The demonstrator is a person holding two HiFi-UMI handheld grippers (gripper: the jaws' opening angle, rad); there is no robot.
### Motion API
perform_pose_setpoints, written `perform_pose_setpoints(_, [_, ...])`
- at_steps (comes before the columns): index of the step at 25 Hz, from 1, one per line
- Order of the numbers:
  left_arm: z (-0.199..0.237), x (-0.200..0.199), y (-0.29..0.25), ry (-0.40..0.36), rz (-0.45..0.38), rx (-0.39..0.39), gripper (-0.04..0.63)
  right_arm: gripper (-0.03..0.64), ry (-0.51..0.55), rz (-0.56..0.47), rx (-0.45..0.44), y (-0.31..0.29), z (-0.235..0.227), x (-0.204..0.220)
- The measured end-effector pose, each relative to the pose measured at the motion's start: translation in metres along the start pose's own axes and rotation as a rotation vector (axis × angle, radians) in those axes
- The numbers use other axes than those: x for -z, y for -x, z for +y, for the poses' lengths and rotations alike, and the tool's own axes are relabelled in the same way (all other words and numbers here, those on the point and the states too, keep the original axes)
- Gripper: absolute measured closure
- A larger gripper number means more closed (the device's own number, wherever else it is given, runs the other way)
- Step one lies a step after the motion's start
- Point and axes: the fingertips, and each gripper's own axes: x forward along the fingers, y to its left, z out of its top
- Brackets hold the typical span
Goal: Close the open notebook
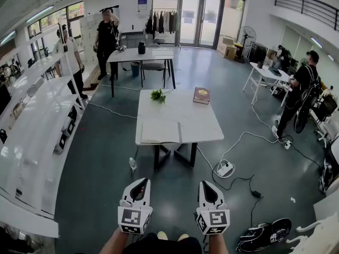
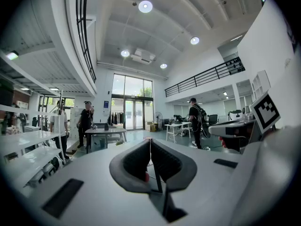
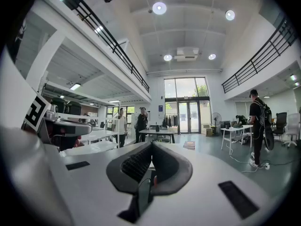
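Note:
An open notebook [image 1: 160, 132] with pale pages lies flat at the front left of a white table [image 1: 183, 115], a few steps ahead of me in the head view. Both grippers hang low at the bottom of that view, well short of the table and above the floor. My left gripper [image 1: 141, 182] is shut and holds nothing; its jaws meet in the left gripper view [image 2: 150, 143]. The right gripper [image 1: 204, 185] is shut and empty too, its jaws closed in the right gripper view [image 3: 151, 148]. Neither gripper view shows the notebook.
A brown book [image 1: 201, 94] and a small green plant [image 1: 158, 94] sit at the table's far end. Cables, a power strip [image 1: 225, 169] and a bottle [image 1: 132, 164] lie on the floor by the table. White shelving [image 1: 32, 126] runs along the left. A dark bag [image 1: 265, 234] sits at lower right. People stand farther off.

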Motion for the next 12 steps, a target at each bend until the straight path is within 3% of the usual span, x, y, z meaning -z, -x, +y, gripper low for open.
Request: perform_pose_setpoints(12, [0.011,0.012,-0.005,0.007,0.019,-0.014,0.571,0.6,0.003,0.012,-0.015,-0.014,0.004,0.005])
